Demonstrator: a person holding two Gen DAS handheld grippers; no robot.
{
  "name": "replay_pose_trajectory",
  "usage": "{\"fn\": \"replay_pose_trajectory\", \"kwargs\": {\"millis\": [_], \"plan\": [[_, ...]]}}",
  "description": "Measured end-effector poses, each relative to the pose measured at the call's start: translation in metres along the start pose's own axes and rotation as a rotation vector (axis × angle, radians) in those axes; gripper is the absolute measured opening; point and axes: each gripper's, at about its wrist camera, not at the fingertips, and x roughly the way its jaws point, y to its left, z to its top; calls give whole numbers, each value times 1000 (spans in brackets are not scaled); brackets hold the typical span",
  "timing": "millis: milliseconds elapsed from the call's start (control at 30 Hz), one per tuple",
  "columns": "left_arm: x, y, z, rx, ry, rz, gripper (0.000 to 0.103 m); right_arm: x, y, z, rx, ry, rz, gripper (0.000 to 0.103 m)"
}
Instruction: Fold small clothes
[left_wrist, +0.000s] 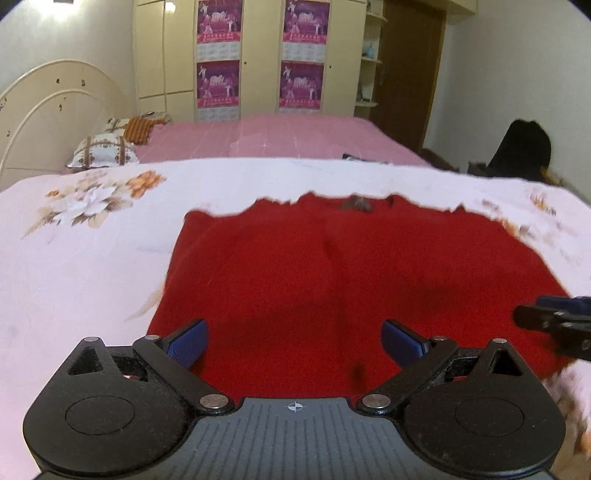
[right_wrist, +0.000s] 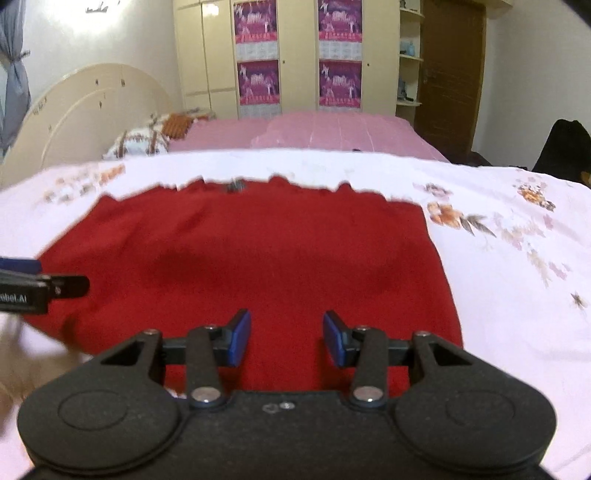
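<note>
A: Nearest my cameras, left to right: left claw (left_wrist: 293, 341) jaws spread wide, nothing between the pads, just red cloth underneath.

B: Right one?

A: Right claw (right_wrist: 287, 339) also parted, narrower gap, empty too. It pokes into the left view's right edge.

B: Garment?

A: Red garment (left_wrist: 332, 277) lies spread flat on the floral sheet (left_wrist: 92, 229) covering the surface, jagged far hem blurred. Both claws hang over its near edge, side by side.

B: Background?

A: Pillows (left_wrist: 101, 149) left, pink bed (left_wrist: 280, 136), wardrobe (left_wrist: 258, 55) behind.
</note>
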Motion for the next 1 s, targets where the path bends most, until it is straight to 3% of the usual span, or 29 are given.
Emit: {"fn": "replay_pose_trajectory", "kwargs": {"millis": [267,367,467,667,1000], "plan": [[53,-4,30,-26,-10,53,99,47,17,34,-38,-25,56,43],[80,11,23,-71,54,78,103,64,25,41,-73,-31,64,45],[80,6,15,-31,15,94,103,84,27,31,-109,-5,55,46],[81,6,16,-40,16,91,103,78,22,21,-115,-50,73,46],[75,6,18,-23,19,97,103,72,28,27,-101,-27,33,52]]}}
